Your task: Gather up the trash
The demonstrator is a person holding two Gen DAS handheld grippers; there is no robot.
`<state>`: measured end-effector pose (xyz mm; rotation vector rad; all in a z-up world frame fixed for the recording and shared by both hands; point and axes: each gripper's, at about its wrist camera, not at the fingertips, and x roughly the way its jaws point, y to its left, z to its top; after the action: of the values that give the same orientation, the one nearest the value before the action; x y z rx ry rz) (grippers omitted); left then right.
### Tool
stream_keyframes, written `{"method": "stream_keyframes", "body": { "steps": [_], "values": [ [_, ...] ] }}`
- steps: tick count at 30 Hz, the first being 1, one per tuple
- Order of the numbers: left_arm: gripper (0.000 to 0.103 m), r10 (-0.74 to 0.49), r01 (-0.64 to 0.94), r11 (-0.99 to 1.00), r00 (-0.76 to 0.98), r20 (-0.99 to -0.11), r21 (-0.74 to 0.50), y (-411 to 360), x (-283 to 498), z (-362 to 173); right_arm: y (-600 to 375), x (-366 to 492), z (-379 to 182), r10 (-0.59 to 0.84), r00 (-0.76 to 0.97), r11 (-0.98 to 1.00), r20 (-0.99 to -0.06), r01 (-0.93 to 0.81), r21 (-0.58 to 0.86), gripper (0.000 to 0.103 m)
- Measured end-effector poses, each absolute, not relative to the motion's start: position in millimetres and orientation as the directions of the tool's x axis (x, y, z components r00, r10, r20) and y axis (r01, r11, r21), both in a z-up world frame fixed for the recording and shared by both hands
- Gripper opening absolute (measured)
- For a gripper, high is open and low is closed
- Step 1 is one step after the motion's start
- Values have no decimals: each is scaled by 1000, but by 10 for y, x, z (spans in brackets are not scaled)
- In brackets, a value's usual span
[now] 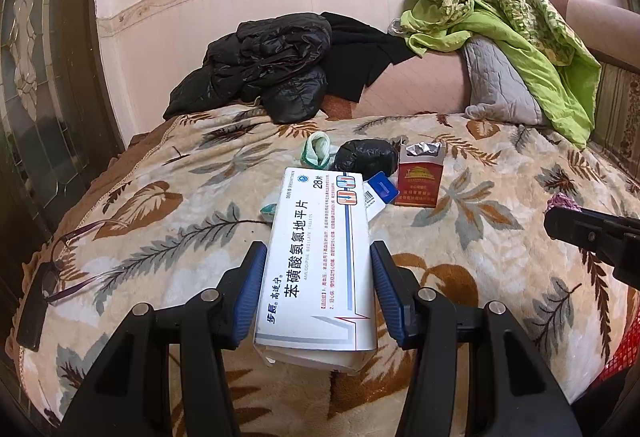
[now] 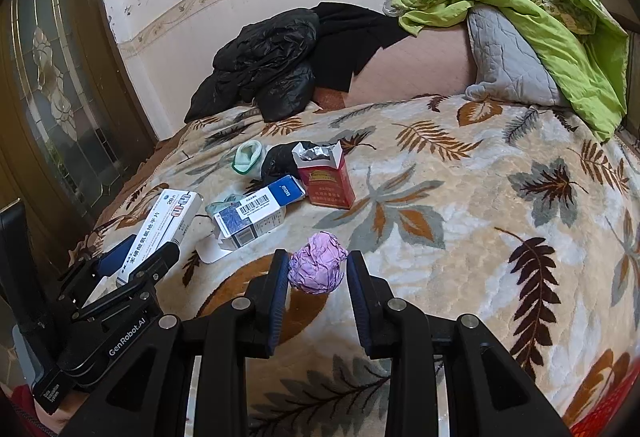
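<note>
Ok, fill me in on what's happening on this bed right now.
A person is clearing trash off the leaf-patterned blanket with a handheld gripper in each hand. The left gripper has the long white medicine box between its fingers, and the right gripper has its fingers on either side of a crumpled purple paper ball. A red cigarette pack, a smaller blue-and-white box, a black bag and a green-white wad lie on the blanket.

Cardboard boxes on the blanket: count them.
3. Long white medicine box between the left gripper's jaws; blue-and-white box beside it; red cigarette pack behind. Others may be hidden.
</note>
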<state>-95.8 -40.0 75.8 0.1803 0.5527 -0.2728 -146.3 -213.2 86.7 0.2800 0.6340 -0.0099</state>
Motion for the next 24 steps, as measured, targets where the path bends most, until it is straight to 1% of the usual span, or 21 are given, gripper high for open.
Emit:
{"method": "stream_keyframes", "body": {
  "steps": [24],
  "values": [
    [52,-207,320,940,814,-543,122,-475,-978,717,-2151,-1472,868,78,807,961,-585,95,259,32]
  ]
}}
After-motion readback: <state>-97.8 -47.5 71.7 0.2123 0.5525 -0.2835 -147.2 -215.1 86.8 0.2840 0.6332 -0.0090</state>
